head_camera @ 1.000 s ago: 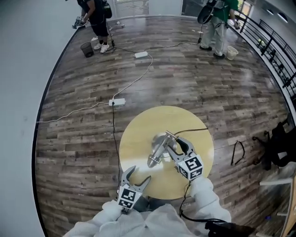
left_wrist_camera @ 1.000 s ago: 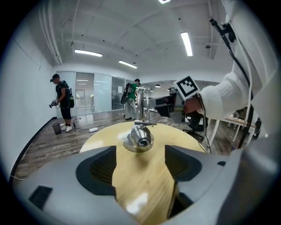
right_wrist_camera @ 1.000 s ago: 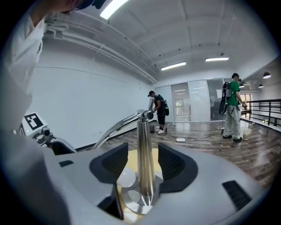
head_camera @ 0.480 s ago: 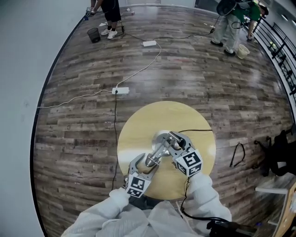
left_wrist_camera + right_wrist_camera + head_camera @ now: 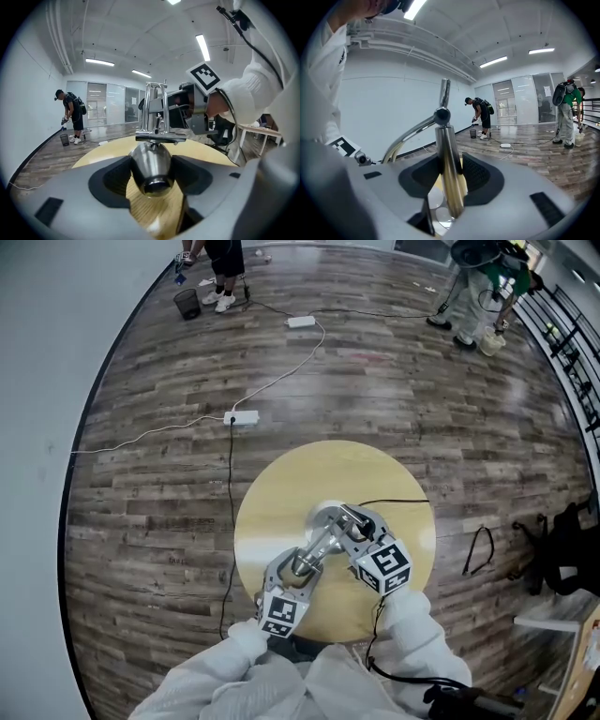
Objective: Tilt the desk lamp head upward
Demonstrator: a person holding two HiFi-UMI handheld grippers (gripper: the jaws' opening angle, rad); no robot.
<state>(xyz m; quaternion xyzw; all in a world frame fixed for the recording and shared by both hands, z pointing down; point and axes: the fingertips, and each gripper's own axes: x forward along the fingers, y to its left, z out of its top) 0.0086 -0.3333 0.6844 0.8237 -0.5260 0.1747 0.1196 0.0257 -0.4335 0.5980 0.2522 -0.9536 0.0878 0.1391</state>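
Note:
A chrome desk lamp stands on a round wooden table (image 5: 281,484). Its base (image 5: 323,519) is near the middle, and its arm slopes down toward me to the cone-shaped head (image 5: 302,564). My left gripper (image 5: 300,571) is closing on that lamp head (image 5: 151,164), and both pads lie against its sides in the left gripper view (image 5: 151,172). My right gripper (image 5: 354,526) is closing round the upright chrome post (image 5: 447,154) above the base. The post fills the gap between its pads (image 5: 449,174). The curved arm (image 5: 408,136) runs off to the left from the post's joint.
The lamp's black cable (image 5: 394,503) runs off the table's right edge. On the wooden floor lie a white power strip (image 5: 241,417) with cords, a black strap (image 5: 480,549) and a dark bag (image 5: 572,549). People stand far off at top left (image 5: 223,259) and top right (image 5: 478,277).
My left gripper came up from the table's near edge to the lamp head and its jaws drew in round it. The right gripper stayed at the post and narrowed on it.

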